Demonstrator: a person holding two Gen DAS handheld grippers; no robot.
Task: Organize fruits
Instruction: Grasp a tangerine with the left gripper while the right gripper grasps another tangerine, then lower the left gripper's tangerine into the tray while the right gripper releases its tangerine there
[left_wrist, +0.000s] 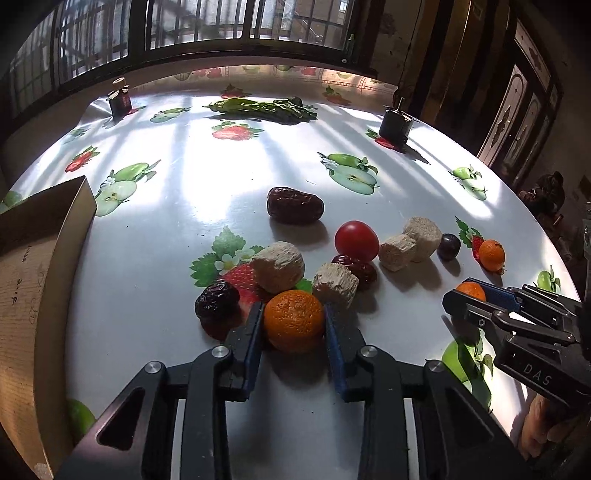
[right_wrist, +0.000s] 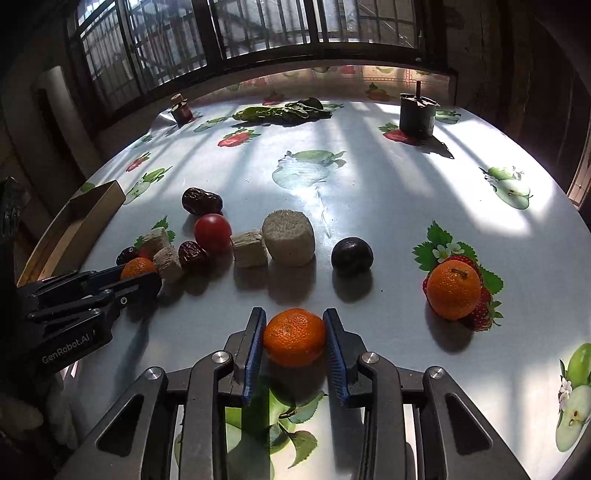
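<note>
A: Gripping one fruit each, both tongs look committed: the left tongs (left_wrist: 294, 317) have their blue pads pressed on a mandarin (left_wrist: 294, 320) sitting on the desk (left_wrist: 207, 192), and the right tongs (right_wrist: 294, 334) are clamped on a second mandarin (right_wrist: 294, 336).

B: What could spoil the lift?

A: On the left, crowding. A beige block (left_wrist: 335, 285) touches the right pad, and a wrinkled date (left_wrist: 217, 300) sits just beside the other, so either may get dragged or knocked.

B: And the right?

A: It has clear space, but the round peel could slip if the squeeze is off-centre. I'd guess the cardboard box (left_wrist: 44, 266) at the left edge is the destination; a third mandarin (right_wrist: 454, 290) waits near the right edge.
</note>
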